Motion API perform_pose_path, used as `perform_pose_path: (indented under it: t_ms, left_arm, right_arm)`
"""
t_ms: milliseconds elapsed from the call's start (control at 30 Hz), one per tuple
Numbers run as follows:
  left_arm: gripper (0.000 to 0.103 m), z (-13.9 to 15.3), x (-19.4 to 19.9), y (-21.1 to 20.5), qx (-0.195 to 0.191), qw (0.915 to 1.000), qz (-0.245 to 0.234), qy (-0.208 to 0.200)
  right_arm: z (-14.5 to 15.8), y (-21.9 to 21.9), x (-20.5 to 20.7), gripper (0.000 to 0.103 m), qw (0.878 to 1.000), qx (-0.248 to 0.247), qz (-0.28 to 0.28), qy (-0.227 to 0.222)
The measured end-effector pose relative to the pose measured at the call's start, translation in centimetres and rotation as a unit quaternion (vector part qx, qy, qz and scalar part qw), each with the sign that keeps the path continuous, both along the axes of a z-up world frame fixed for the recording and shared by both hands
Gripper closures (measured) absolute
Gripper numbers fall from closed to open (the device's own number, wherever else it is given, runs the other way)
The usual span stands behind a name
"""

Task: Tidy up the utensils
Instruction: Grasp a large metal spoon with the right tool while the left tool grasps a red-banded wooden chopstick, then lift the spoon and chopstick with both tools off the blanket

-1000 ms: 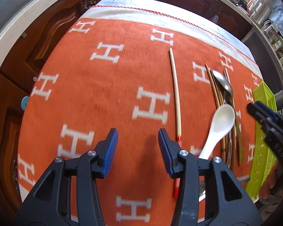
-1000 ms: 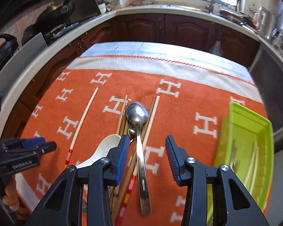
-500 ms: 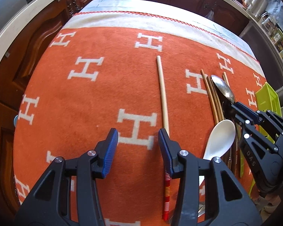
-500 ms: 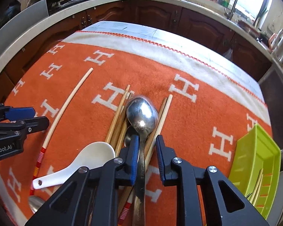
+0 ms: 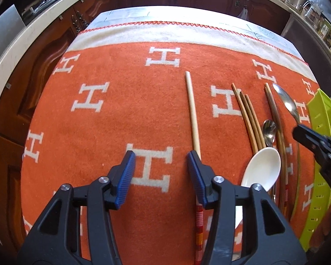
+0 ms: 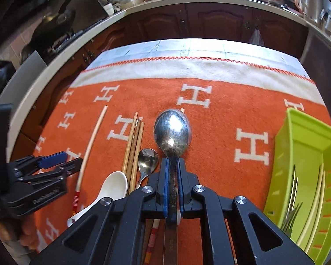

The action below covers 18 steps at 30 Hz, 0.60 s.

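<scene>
My right gripper [image 6: 172, 161] is shut on the handle of the large steel spoon [image 6: 172, 132], whose bowl points away over the orange cloth. That spoon [image 5: 285, 97] also shows at the right of the left wrist view, with the right gripper [image 5: 298, 130] behind it. My left gripper [image 5: 161, 156] hangs over the cloth, its jaws opening with nothing between them. The pale chopstick [image 5: 193, 114] runs just under its right finger. Further right lie brown chopsticks [image 5: 249, 119], a small steel spoon [image 5: 269, 130] and a white ceramic spoon [image 5: 262, 170].
A lime-green tray [image 6: 302, 145] at the cloth's right edge holds forks and pale chopsticks. The orange cloth [image 5: 121, 110] with white H marks covers the table. Dark wood cabinets and a pale counter ring the table. A person's hand shows at the lower left of the right wrist view.
The right gripper's jaws closed on the large spoon's handle, and the spoon now sits to the right of the chopsticks it lay on. The left gripper's jaws spread wider as it shifted along the cloth.
</scene>
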<state>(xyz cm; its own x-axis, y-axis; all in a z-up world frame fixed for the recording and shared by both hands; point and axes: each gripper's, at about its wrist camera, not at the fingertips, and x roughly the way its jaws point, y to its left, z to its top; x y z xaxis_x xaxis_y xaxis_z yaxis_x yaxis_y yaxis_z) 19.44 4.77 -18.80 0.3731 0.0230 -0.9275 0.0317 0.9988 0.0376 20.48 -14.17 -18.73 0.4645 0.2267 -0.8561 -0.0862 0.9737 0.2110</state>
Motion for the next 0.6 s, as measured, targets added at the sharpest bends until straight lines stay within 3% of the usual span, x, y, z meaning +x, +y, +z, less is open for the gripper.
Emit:
perform_pose_path:
  t_ms: [100,167,233,267,600]
  left_arm:
    - [0.055,-0.1,0.3,-0.2,-0.002,1.0,0.009,0.0]
    - [0.061,0.0,0.5,-0.3,-0.008,0.9999,0.013,-0.005]
    - [0.1,0.1,0.5,-0.5,-0.009,0.9999,0.007,-0.013]
    - [0.103,0.1,0.6,-0.6,-0.013,0.9999,0.005,-0.01]
    - [0.103,0.0,0.9,2.2,-0.118,0.9923,0.035,0.008]
  right_arm:
    - [0.2,-0.7,-0.6,0.097,1.0,0.021,-0.005,-0.001]
    - [0.2,-1.2,-1.1,0.097,0.999,0.039,-0.011,0.002]
    - [0.3,-1.5,-1.6,0.097,0.999,0.041,-0.016,0.0]
    - [0.3,-1.6,-1.8,0.097,0.999,0.046,-0.016,0.0]
    - [0.9,-2.7,-3.0,0.097,0.998,0.063,-0.022,-0.008]
